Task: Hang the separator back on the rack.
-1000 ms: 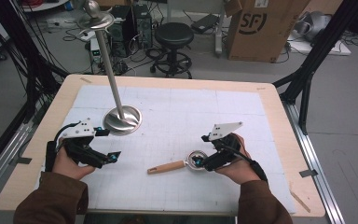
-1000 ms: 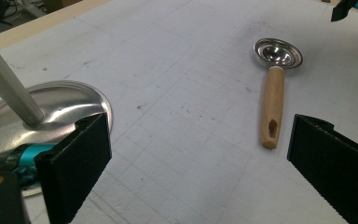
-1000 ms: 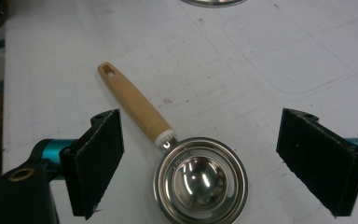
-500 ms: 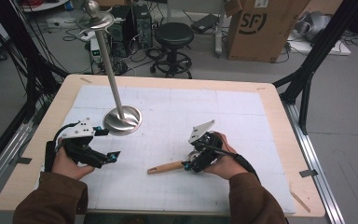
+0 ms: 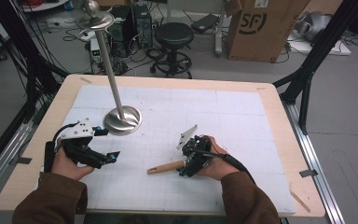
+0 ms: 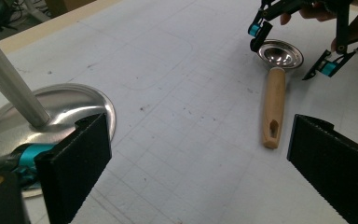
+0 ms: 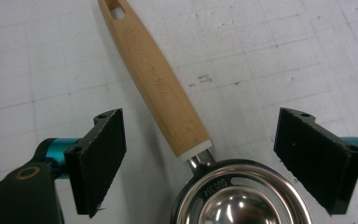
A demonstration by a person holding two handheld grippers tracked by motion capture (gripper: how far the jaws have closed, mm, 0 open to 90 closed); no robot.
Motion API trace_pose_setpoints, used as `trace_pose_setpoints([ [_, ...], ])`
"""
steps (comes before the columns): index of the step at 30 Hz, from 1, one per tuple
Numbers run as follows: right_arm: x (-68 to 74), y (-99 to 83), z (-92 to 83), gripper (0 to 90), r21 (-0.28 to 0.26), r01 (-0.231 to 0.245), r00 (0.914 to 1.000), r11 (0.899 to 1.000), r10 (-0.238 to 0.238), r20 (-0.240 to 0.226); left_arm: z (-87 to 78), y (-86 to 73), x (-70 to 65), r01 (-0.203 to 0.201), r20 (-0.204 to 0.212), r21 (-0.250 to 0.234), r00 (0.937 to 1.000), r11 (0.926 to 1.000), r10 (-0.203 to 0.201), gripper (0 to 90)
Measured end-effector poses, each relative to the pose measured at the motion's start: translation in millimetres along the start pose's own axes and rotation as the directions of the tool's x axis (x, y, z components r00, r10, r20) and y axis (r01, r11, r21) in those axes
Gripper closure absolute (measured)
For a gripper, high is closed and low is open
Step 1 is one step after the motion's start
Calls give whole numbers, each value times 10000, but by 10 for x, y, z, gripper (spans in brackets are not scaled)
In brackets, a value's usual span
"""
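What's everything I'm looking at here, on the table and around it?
Strainer spoon: one, steel bowl with a wooden handle, lying flat on the mat, between the right gripper's open fingers.
Metal stand: one, silver, round base and tall pole, at the mat's left.
Grid mat: one, white, covering the table.
Table: one, pale wood.
Stool: one, black, on the floor behind the table.
Cardboard box: one, brown, on the floor at the back right.
Left gripper: one, black with teal parts, open, near the stand's base.
Right gripper: one, black with teal parts, open over the spoon.
Sleeves: two, brown, bottom edge.
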State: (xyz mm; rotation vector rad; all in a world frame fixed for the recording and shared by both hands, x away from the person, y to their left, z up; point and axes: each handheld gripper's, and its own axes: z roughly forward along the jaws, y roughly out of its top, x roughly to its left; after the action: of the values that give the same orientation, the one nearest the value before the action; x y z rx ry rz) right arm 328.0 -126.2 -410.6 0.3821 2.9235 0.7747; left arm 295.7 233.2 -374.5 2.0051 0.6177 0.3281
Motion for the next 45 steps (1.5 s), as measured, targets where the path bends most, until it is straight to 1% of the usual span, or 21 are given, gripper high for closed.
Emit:
trace_pose_setpoints([
  [5,12,14,38,194,262,119,9999,9996,-120,6,1,2,-7,-15,1,21,10000,10000,15,68],
  [7,23,18,45,196,317,159,9998,9994,-161,81,4,2,-8,-17,9,18,10000,10000,17,69],
  [9,25,20,48,234,390,205,9998,9990,-208,51,7,1,-10,-27,0,43,10000,10000,27,68],
  [11,27,18,57,249,497,279,9995,9984,-284,101,9,1,-12,-56,31,72,10000,10000,56,69],
  [14,29,16,70,274,605,274,9996,9978,-278,72,13,1,-15,-79,68,90,9999,9999,78,68],
  [25,44,51,81,422,802,449,9989,9958,-434,-198,24,0,-20,-70,104,116,9999,9999,68,68],
  [27,43,66,83,444,924,536,9985,9943,-520,-196,24,1,-21,-77,112,116,9999,9999,75,69],
  [28,44,77,87,453,996,514,9987,9937,-510,-70,22,1,-20,-91,104,127,9999,9999,90,69],
  [30,39,102,90,464,1188,589,9983,9912,-587,-54,21,2,-20,-98,100,125,9999,9999,97,68],
  [33,39,143,111,478,1448,747,9972,9866,-725,-204,20,2,-19,-119,106,127,9999,9998,118,69],
  [34,41,156,114,477,1592,831,9965,9837,-811,-194,22,1,-24,-87,98,113,9999,9999,86,69],
  [37,30,157,132,500,1677,860,9962,9821,-820,-306,24,0,-30,-68,97,91,9999,9999,67,68],
  [40,20,143,139,523,1751,750,9968,9817,-692,-389,24,-1,-31,-89,92,124,9999,9999,87,69],
  [42,25,147,135,573,1774,744,9967,9813,-676,-442,25,-2,-31,-93,85,132,9999,9999,92,68],
  [43,30,148,132,584,1811,689,9969,9811,-610,-489,25,-2,-32,-114,84,148,9999,9998,113,69],
  [45,33,148,131,585,1855,602,9975,9808,-522,-477,25,-2,-35,-123,65,156,9999,9998,122,69],
])
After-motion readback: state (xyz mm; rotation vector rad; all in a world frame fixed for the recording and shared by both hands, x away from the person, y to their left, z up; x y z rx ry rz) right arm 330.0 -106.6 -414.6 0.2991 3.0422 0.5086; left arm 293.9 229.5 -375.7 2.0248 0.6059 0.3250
